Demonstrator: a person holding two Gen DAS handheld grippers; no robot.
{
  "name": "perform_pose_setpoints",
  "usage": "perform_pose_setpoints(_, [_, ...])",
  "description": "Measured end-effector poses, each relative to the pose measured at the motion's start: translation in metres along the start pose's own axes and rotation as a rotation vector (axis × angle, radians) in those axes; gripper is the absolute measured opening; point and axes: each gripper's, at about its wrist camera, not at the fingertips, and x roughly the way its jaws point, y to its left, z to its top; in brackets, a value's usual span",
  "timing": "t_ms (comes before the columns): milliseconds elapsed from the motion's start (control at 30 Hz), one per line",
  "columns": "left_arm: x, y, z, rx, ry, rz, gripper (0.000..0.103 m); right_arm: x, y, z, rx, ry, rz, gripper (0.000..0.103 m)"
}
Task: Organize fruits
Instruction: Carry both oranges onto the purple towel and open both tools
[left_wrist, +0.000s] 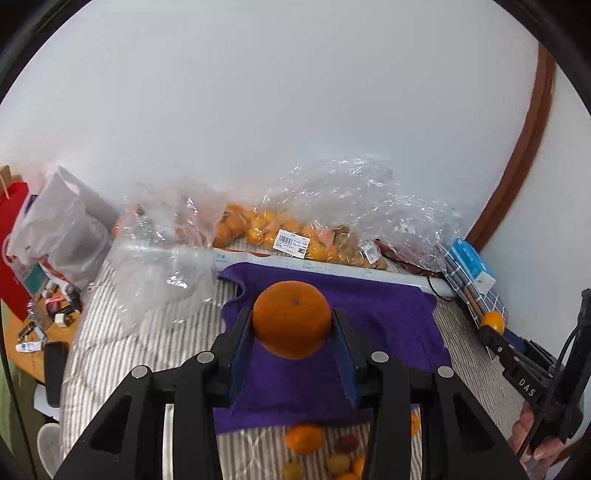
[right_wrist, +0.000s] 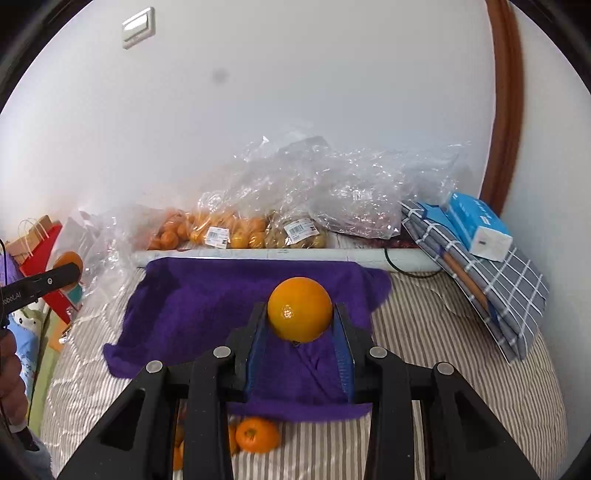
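My left gripper (left_wrist: 292, 325) is shut on a dark orange mandarin (left_wrist: 291, 318) and holds it above the purple towel (left_wrist: 388, 317). My right gripper (right_wrist: 300, 314) is shut on a lighter orange (right_wrist: 300, 308) above the same towel (right_wrist: 207, 295). The right gripper with its orange also shows at the right of the left wrist view (left_wrist: 493, 322). The left gripper with its mandarin shows at the left of the right wrist view (right_wrist: 68, 264). Loose mandarins (left_wrist: 304, 437) and small yellow and red fruits (left_wrist: 338, 463) lie on the striped bedding in front of the towel; one mandarin (right_wrist: 256, 435) shows in the right wrist view.
Clear plastic bags of oranges (left_wrist: 266, 229) and brown fruits (right_wrist: 299, 232) lie along the white wall behind a rolled white tube (right_wrist: 280, 254). A checked cloth bundle with a blue tissue pack (right_wrist: 480, 229) sits at the right. A red bag (left_wrist: 13, 236) and clutter sit at the left.
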Motion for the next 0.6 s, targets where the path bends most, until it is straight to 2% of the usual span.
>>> perform_pose_setpoints(333, [0.078, 0.004, 0.011, -0.013, 0.087, 0.006, 0.039, 0.076, -0.015, 0.012, 0.008, 0.07, -0.011, 0.034])
perform_pose_setpoints(600, [0.136, 0.008, 0.003, -0.024, 0.179, 0.009, 0.039, 0.123, -0.009, 0.008, -0.037, 0.118, 0.005, 0.034])
